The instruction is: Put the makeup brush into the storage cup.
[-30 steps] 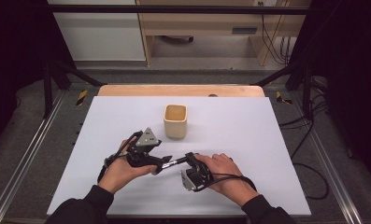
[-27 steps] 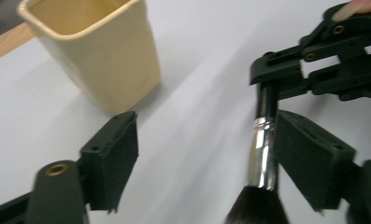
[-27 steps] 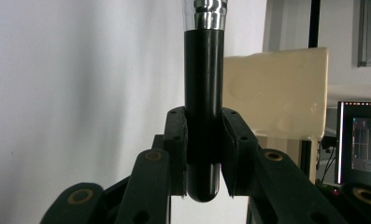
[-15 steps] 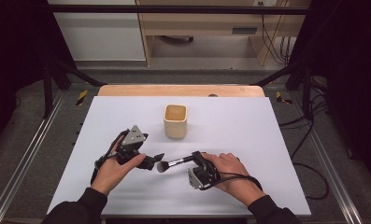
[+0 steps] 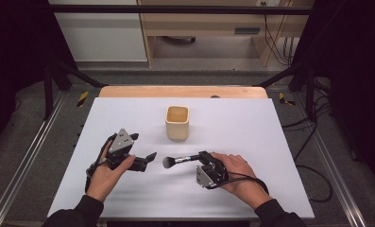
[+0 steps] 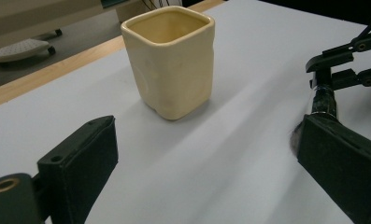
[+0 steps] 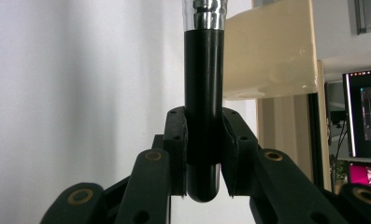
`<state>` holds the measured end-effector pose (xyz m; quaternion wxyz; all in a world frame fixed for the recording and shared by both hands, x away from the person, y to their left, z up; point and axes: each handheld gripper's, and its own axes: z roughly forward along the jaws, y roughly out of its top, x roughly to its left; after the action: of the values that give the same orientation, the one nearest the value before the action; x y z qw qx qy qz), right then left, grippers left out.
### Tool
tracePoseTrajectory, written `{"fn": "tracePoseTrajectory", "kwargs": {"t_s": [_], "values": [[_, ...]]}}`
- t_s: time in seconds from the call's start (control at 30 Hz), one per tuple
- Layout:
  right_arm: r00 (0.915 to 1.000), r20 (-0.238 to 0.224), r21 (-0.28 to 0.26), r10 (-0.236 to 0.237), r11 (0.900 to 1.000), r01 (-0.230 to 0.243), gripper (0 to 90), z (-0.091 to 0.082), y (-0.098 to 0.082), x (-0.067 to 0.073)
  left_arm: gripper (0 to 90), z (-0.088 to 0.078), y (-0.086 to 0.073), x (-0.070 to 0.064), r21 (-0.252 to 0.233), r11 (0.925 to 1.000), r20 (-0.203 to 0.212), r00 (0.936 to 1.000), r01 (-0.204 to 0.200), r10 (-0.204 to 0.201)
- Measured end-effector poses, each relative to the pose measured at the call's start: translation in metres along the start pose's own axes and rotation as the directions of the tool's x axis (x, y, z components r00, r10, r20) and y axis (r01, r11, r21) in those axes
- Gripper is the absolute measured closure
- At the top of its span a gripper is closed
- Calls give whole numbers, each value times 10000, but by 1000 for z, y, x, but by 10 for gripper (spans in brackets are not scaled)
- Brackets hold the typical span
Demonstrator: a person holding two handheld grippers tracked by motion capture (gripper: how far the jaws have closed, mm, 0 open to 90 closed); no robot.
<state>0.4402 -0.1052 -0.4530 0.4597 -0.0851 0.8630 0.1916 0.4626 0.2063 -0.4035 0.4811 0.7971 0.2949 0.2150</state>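
Between right tongs [image 7: 204,154], brush handle [image 7: 203,93]

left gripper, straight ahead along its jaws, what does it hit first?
Most likely the brush head, lying just off the open left gripper and held by the right gripper. The left gripper view suggests the cream cup instead; depth is unclear.

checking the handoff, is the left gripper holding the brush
No, the left gripper is open and apart from the brush, which the right gripper clamps.

table [image 5: 279,142]: white top | wooden strip [image 5: 183,91]: along far edge | floor cables [image 5: 317,156]: right of table
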Motion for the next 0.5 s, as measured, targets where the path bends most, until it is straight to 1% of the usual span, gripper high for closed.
{"fn": "tracePoseTrajectory", "kwargs": {"t_s": [0.03, 0.07, 0.13, 0.17, 0.2, 0.23, 0.27, 0.33, 0.37, 0.4, 0.43, 0.5], "values": [[9998, 17, -70, 189, 9998, -189, 743, 0, -1, 0, 45, -1, -1, 0, -74, 10000, 29, 10000, -50, 50], [9995, -16, -161, 327, 9993, -327, 743, 0, -2, -2, 43, -2, -2, -1, -146, 9998, -28, 9999, -128, 128], [9956, -20, -334, 939, 9950, -939, 743, -1, -4, -5, 43, -3, -5, -2, -280, 9994, -25, 9998, -183, 183], [9914, -19, -418, 1309, 9905, -1309, 743, -2, -5, -6, 41, -3, -6, -2, -357, 9992, -33, 9998, -180, 179], [9791, -5, -630, 2035, 9771, -2031, 743, -2, -5, -7, 38, -3, -7, -2, -381, 9991, -39, 9998, -179, 178], [9791, -5, -630, 2035, 9771, -2031, 743, -2, -5, -7, 38, -4, -8, -2, -407, 9990, -27, 9999, -166, 165], [9752, -17, -745, 2214, 9725, -2209, 743, -2, -6, -9, 38, -4, -9, -3, -489, 9987, -14, 9999, -142, 141], [9604, -85, -953, 2786, 9558, -2782, 743, -2, -6, -11, 37, -5, -10, -4, -612, 9981, -31, 10000, -75, 73], [9493, -183, -1040, 3140, 9437, -3141, 743, -2, -6, -12, 36, -5, -10, -4, -684, 9976, -58, 10000, -59, 55], [9422, -159, -1164, 3345, 9353, -3341, 743, -2, -6, -14, 36, -5, -10, -4, -776, 9970, -62, 10000, -9, 4], [9335, -195, -1272, 3581, 9252, -3576, 743, -2, -6, -15, 35, -6, -10, -5, -815, 9967, -78, 10000, 24, -31], [9190, -302, -1421, 3932, 9084, -3933, 743, -2, -6, -17, 34, -6, -10, -6, -904, 9959, -46, 9999, 87, -91]]}}
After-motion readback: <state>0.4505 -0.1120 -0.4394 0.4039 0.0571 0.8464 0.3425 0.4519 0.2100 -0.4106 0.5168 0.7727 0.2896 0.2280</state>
